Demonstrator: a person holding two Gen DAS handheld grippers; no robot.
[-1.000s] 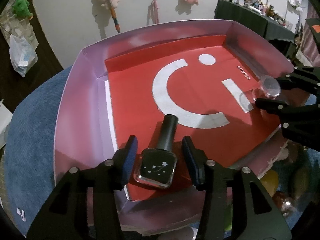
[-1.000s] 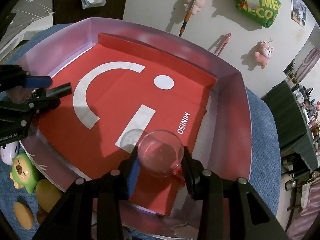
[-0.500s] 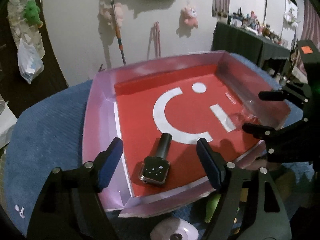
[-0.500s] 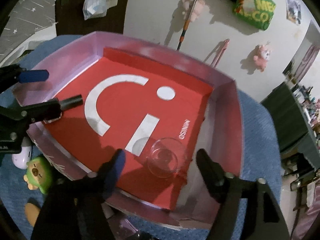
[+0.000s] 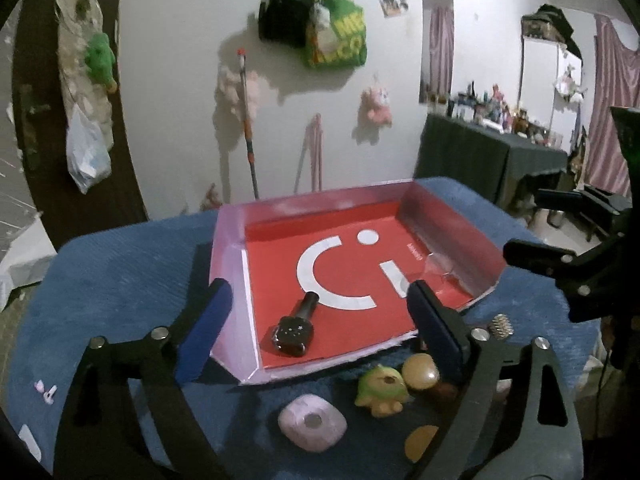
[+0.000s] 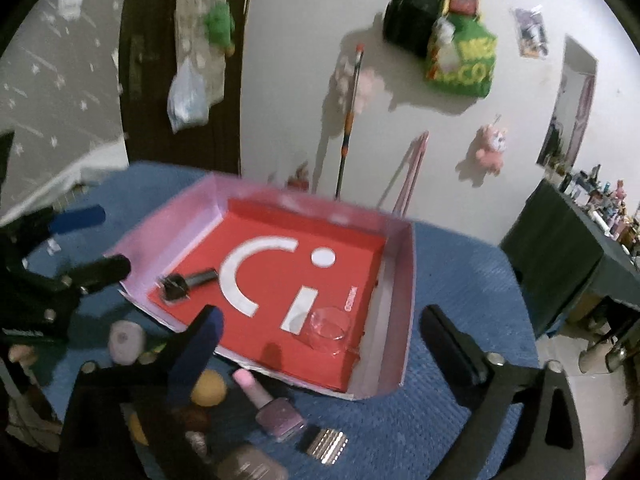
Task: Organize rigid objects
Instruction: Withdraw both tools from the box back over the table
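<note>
A shallow pink-walled box [image 5: 226, 276] with a red floor sits on a blue cloth; it also shows in the right wrist view [image 6: 404, 276]. A black nail polish bottle [image 5: 296, 326] lies near its front left corner, also in the right wrist view [image 6: 186, 282]. A clear glass cup [image 6: 326, 326] lies near the right wall, faint in the left wrist view [image 5: 438, 264]. My left gripper [image 5: 316, 328] is open and empty, raised in front of the box. My right gripper [image 6: 320, 348] is open and empty, raised in front of the cup.
In front of the box on the cloth lie a pale lilac case [image 5: 312, 428], a green toy figure [image 5: 380, 392], a yellow ball [image 5: 420, 372], a spring [image 5: 500, 326], a pink nail polish bottle [image 6: 268, 404] and a silver ridged piece [image 6: 326, 444]. A dark table [image 5: 488, 160] stands at the back right.
Both grippers let go, opened wide and pulled back and up from the box. The black bottle and the glass cup stay lying in the box.
</note>
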